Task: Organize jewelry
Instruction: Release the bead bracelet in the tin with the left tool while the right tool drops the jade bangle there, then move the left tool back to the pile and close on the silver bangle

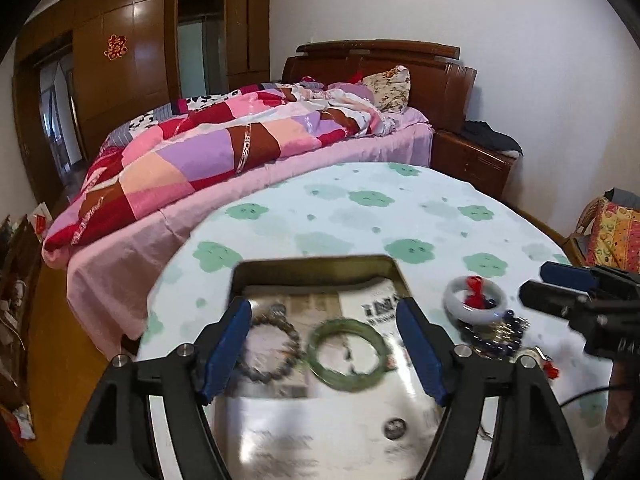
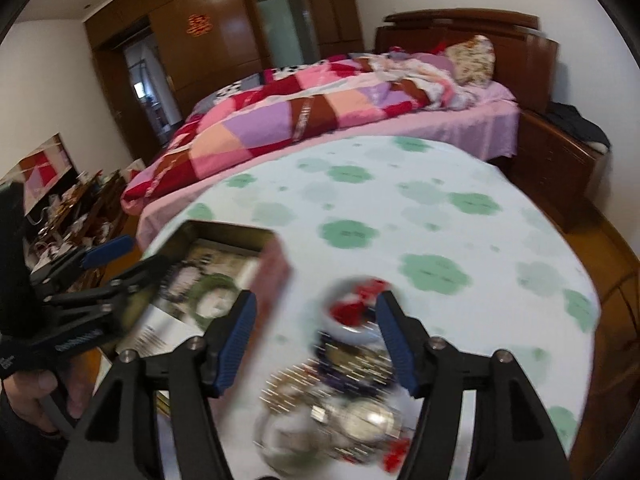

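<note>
both tongs gape empty — left tongs over the tin low center, right tongs around the jewelry pile bottom center; tangled chains might drag neighbors along.

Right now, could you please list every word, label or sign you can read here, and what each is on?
"囍": red paper sign on the brown wooden wardrobe.
Bold black print on the white leaflet inside the open metal tin: too blurred to read.
Lettering on the black hand-held gripper body: too blurred.
</note>
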### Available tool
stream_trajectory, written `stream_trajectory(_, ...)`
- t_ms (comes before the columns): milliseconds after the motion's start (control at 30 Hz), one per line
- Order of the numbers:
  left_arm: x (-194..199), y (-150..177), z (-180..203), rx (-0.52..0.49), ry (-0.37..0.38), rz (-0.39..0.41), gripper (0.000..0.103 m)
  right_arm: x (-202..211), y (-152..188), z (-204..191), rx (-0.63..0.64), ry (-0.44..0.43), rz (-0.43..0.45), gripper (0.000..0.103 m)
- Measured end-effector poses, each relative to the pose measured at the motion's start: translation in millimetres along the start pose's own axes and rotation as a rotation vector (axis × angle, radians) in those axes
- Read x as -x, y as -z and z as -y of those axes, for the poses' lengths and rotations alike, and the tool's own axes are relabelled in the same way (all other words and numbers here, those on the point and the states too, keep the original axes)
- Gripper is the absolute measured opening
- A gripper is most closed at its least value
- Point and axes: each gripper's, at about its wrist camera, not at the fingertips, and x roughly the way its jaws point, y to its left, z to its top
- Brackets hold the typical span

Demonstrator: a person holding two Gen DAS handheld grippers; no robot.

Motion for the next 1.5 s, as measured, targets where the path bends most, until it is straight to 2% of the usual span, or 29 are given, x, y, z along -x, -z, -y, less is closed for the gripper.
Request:
stream_trajectory(233,18.6,18.1,32.8,-0.009,0.034,-0.016,0.075,21.4,33.9,41.5,-0.037,0.068,-0.031,0.066)
stream_trajectory(433,33.6,26.1,57.1,-0.045,0.064,-0.011,0.075,24.3,66.1,49.8,-0.001,0.092,-0.074,0.066)
stream_trajectory(567,30.1,32.3,67.6,-0.061,0.063,-0.02,0.075,22.5,77.9,47.8,0.024,0.068,-0.088,0.065)
stream_trajectory(800,13.4,45.8,67.7,-0.074,0.04,-0.062,0.075,1.8,80.9,28.7,0.109,0.059,-0.119,0.065)
stream_trajectory(1000,-3.8,52.3,56.3,-0.05,-0.037,-0.138,0.075,-8.5,81.0,21.1,0.145,0.078,-0.143,0.064)
stream_trajectory(1100,-7.5,54.3,48.7,-0.016,-0.023,-0.158,0.076,-12.2,78.5,19.5,0.151,0.08,-0.145,0.064)
stream_trajectory(1300,-7.9,55.1,39.1,0.012,-0.036,-0.162,0.076,-17.4,76.2,15.0,0.151,0.042,-0.149,0.057)
stream_trajectory(1367,-6.0,54.1,38.1,0.022,-0.033,-0.161,0.076,-17.1,77.2,14.3,0.154,0.027,-0.147,0.05)
stream_trajectory(1500,11.9,48.2,46.0,0.016,0.019,-0.104,0.076,-13.7,80.2,15.8,0.151,-0.013,-0.149,0.046)
